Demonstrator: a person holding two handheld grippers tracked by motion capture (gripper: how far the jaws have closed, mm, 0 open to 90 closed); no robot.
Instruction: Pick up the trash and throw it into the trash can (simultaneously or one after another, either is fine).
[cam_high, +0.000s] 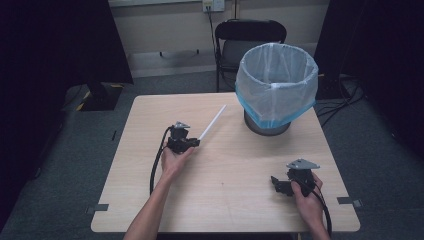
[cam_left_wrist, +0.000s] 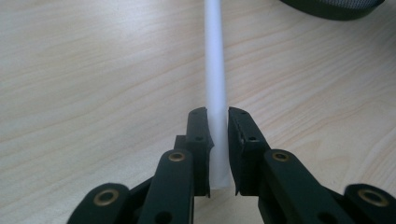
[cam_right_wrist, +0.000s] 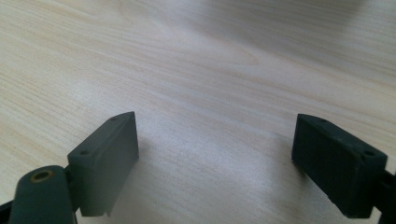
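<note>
From above, a pale wooden worktop (cam_high: 230, 165) carries a lined bin (cam_high: 276, 85); my left tool (cam_high: 192, 143) holds a white tube (cam_high: 212, 121) slanting away toward the bin. Looking along that tool (cam_left_wrist: 218, 140), both jaws pinch the tube's (cam_left_wrist: 215, 70) near end. My right tool (cam_right_wrist: 215, 158) gapes wide over bare wood.

Even, soft light falls from above on the pale wooden surface (cam_high: 230, 165), while the room's edges sink into near-black. The high view is slightly soft and grainy. In the right gripper view faint, diffuse shadows lie beneath the jaws; in the left gripper view the far surface blurs.
</note>
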